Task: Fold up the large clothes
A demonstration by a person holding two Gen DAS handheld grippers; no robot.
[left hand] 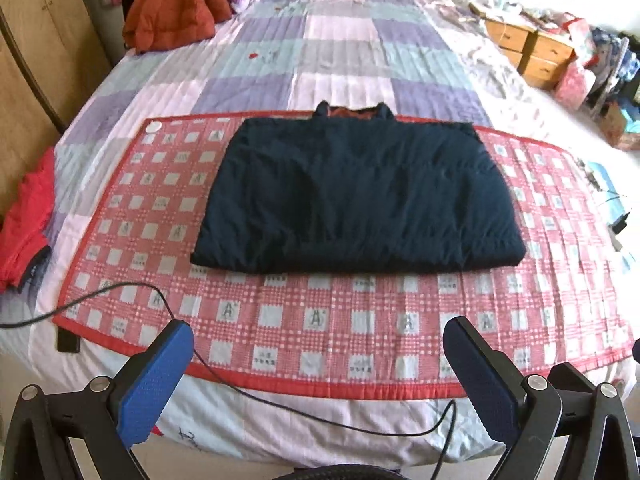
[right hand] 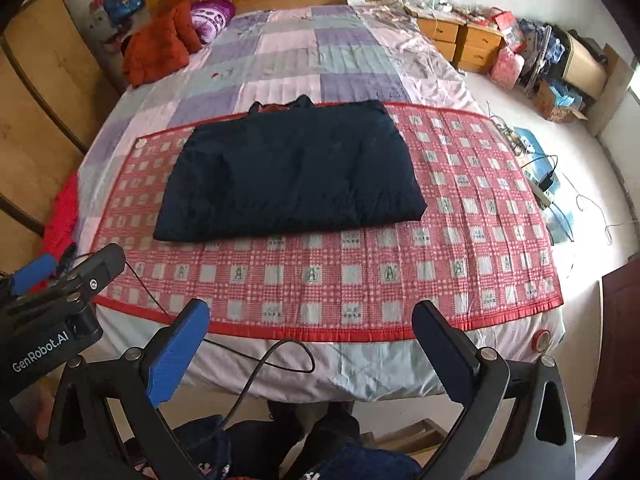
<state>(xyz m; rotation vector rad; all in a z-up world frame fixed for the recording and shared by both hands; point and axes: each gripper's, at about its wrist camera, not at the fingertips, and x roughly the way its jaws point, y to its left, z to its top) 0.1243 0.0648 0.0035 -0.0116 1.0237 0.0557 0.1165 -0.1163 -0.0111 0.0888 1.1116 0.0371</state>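
Edges, blur and small print hiding detail

The folded dark jacket (left hand: 356,196) is covering its own sleeves and front, and only a sliver of orange lining is peeking out at its 12 o'clock edge. The red garment (left hand: 26,220) is being cropped by the left wrist view's 9 o'clock edge. The black cable (left hand: 280,408) is running out of frame at 9 and 6 o'clock. Print on the checked mat (left hand: 360,320) is staying too small to read, and the clutter by the wooden drawers (right hand: 460,40) is blurring together.
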